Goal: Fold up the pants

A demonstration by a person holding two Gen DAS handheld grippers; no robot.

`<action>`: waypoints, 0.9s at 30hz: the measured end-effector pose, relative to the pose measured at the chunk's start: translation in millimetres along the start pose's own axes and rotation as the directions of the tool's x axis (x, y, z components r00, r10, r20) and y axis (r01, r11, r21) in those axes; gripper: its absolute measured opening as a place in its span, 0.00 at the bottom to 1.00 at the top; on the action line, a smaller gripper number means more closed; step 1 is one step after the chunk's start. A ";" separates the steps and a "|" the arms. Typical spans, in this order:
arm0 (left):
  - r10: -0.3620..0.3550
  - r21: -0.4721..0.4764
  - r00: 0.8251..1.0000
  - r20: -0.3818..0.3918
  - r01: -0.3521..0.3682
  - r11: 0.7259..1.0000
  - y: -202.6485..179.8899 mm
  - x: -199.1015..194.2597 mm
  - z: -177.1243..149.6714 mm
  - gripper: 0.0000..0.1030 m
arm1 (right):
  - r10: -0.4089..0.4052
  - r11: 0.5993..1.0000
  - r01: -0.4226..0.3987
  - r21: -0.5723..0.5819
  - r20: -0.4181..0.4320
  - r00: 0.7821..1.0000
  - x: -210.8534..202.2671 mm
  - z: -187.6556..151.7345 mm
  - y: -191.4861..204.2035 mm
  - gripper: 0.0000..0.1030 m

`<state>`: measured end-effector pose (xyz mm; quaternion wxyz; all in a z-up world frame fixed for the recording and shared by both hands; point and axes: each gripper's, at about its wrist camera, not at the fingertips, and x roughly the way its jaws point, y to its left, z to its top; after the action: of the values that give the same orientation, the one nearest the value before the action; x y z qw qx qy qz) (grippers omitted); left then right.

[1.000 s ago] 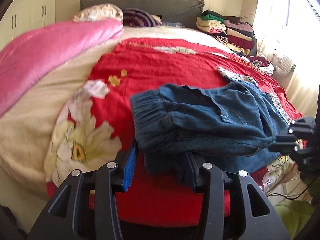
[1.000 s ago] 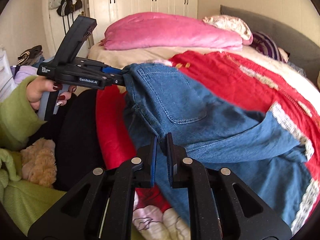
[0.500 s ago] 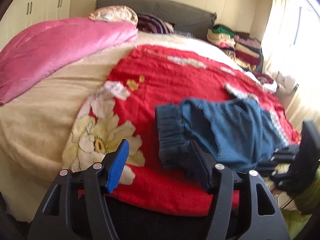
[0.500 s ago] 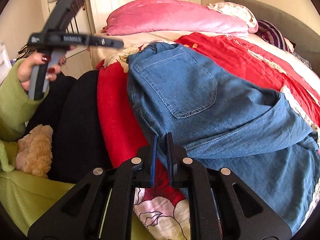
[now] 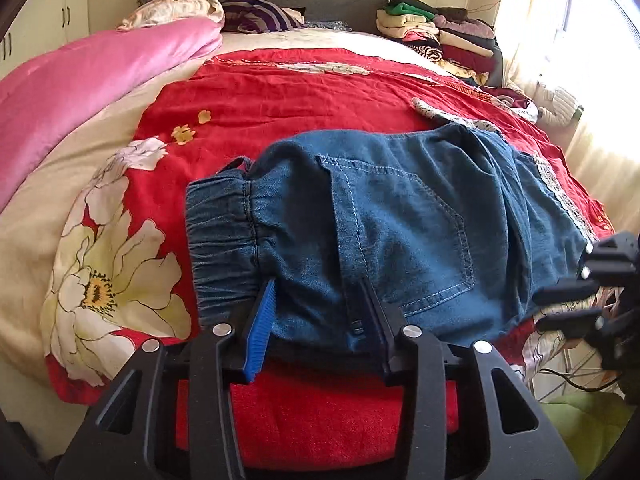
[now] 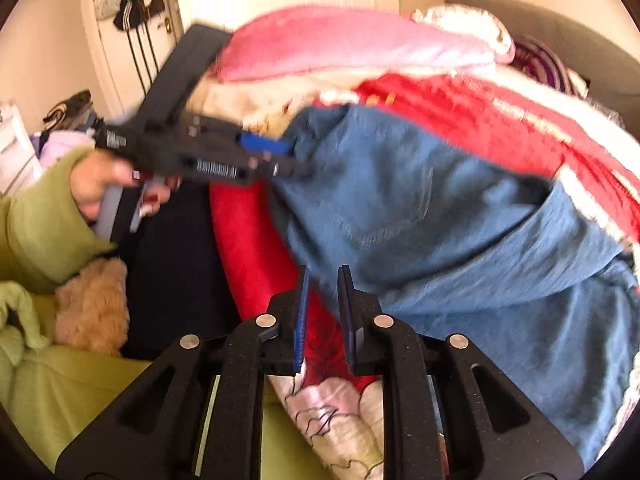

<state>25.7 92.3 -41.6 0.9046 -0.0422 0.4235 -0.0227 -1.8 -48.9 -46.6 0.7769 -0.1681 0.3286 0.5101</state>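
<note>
The left gripper (image 5: 316, 320) has swung back in since half a second ago, and the right gripper (image 6: 323, 316), clamped on denim then, has let go. Biggest thing first: the bed (image 5: 80, 184), with a red floral blanket (image 5: 280, 92) spread across it and a pink duvet (image 5: 80, 76) bunched along one side. Near the bed's front edge lie the pants (image 5: 400, 216), blue denim, already folded into a compact bundle, back pocket up. Its long axis runs across the left wrist view, elastic waistband (image 5: 220, 232) pointing toward the duvet side, lace-trimmed hems toward the window side. By my reading the main folds are done; what's left looks like a last tidy or moving the bundle to the stack of folded clothes (image 5: 444, 36) by the headboard. Now the left gripper's fingers (image 5: 260, 328): spread apart, straddling the near edge of the bundle, cloth between them but not pinched. Right gripper's fingers (image 6: 301, 320): a narrow gap, nothing between them, just off the denim's edge, though that view is blurred.
</note>
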 end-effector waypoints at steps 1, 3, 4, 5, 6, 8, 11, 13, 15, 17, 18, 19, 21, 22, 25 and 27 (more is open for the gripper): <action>-0.002 -0.002 1.000 0.002 0.002 1.000 0.6 -0.8 1.0 0.39 | -0.007 1.000 0.007 0.006 0.010 1.000 0.4 2.9 -1.3 0.10; -0.015 -0.016 1.000 0.004 0.015 1.000 2.8 -0.1 0.2 0.39 | -0.018 1.000 0.017 0.015 0.009 1.000 8.0 8.0 -2.4 0.11; -0.016 -0.016 1.000 0.005 0.017 1.000 4.6 0.2 0.3 0.39 | -0.018 1.000 0.018 0.019 0.005 1.000 11.9 8.9 -2.1 0.15; -0.017 -0.016 1.000 0.006 0.017 1.000 5.3 -0.1 0.1 0.39 | -0.012 1.000 0.013 0.026 -0.008 1.000 19.1 9.8 -1.4 0.16; -0.017 -0.016 1.000 0.007 0.017 1.000 5.2 -0.6 0.4 0.39 | -0.013 0.999 0.013 0.032 -0.025 1.000 25.2 10.0 -0.9 0.20; -0.019 -0.015 1.000 0.008 0.019 1.000 4.8 -0.9 -0.1 0.39 | -0.035 0.998 0.039 0.043 -0.102 0.994 44.6 6.7 -0.2 0.24; -0.029 -0.017 1.000 0.012 0.029 0.999 3.9 -1.0 -3.8 0.39 | -0.052 0.996 0.063 0.060 -0.169 0.984 60.5 0.1 -3.1 0.25; -0.027 -0.014 0.999 0.019 0.028 1.000 3.7 -0.8 -4.5 0.39 | -0.042 0.997 0.053 0.063 -0.160 0.986 55.1 2.3 -3.9 0.26; -0.033 -0.022 0.999 0.023 0.033 0.999 5.0 -1.7 -4.3 0.39 | -0.038 0.996 0.048 0.071 -0.133 0.990 45.5 4.4 -4.6 0.31; -0.038 -0.037 0.999 0.025 0.039 0.999 6.3 -4.5 -3.6 0.39 | -0.050 0.996 0.057 0.069 -0.101 0.994 33.7 7.8 -5.4 0.34; -0.035 -0.044 0.999 0.024 0.036 0.998 5.8 -6.8 -3.1 0.39 | -0.060 0.995 0.066 0.071 -0.087 0.994 27.6 10.5 -6.5 0.35; -0.033 -0.046 0.999 0.024 0.034 0.998 5.3 -8.2 -2.4 0.40 | -0.074 0.994 0.080 0.078 -0.072 0.995 20.3 12.5 -9.4 0.38; -0.025 -0.040 0.999 0.041 0.026 0.999 1.3 -17.5 -0.4 0.42 | -0.101 0.990 0.106 0.091 -0.054 0.993 9.2 14.2 -16.6 0.40; -0.023 -0.038 0.998 0.050 0.025 0.999 0.3 -21.2 0.6 0.43 | -0.122 0.987 0.125 0.097 -0.042 0.992 2.3 16.6 -20.1 0.42; 0.004 -0.037 0.996 0.085 -0.001 0.999 -2.8 -36.6 4.5 0.52 | -0.170 0.978 0.170 0.122 -0.011 0.985 -16.5 17.6 -29.2 0.47; 0.016 -0.034 0.993 0.116 -0.012 0.999 -4.3 -49.2 7.5 0.53 | -0.193 0.971 0.190 0.144 0.009 0.981 -27.3 16.6 -35.8 0.50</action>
<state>-0.1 92.2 1.2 0.9271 -0.0554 0.3706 -0.0067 28.9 -72.8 -18.6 0.8361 -0.1372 0.3378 0.4099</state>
